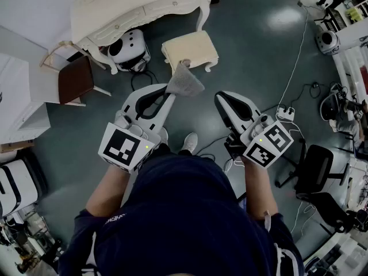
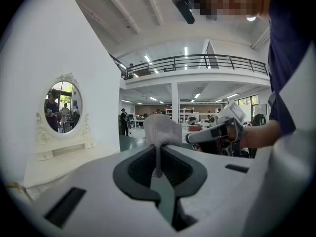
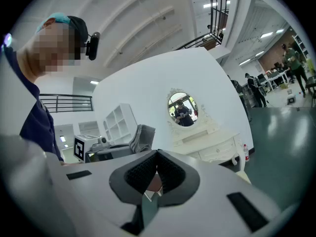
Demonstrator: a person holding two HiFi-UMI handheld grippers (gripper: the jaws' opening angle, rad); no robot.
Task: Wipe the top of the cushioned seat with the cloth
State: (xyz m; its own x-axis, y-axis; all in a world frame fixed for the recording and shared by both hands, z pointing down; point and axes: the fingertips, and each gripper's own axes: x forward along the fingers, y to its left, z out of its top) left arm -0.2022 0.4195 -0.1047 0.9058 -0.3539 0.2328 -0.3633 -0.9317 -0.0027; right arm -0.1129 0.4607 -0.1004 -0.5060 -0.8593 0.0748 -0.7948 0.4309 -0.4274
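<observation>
- The left gripper (image 1: 172, 91) is closed on a grey cloth (image 1: 187, 80). Its jaws pinch one edge, and the rest of the cloth bunches and fans out past the tips.
- In the left gripper view the cloth (image 2: 160, 130) rises from between the pads, held up in the air at about the level of the oval mirror (image 2: 63, 106).
- The right gripper (image 1: 223, 99) has its jaws brought together with nothing between them. It is held beside the left one, apart from it.
- The cushioned seat (image 1: 192, 48), a cream stool, stands on the grey-green floor (image 1: 253, 45) just in front of the white dressing table (image 1: 144, 4). Its top is bare.
- From the head view the cloth's far corner overlaps the seat's near edge.
- A brown chair (image 1: 73, 79) stands to the left.
</observation>
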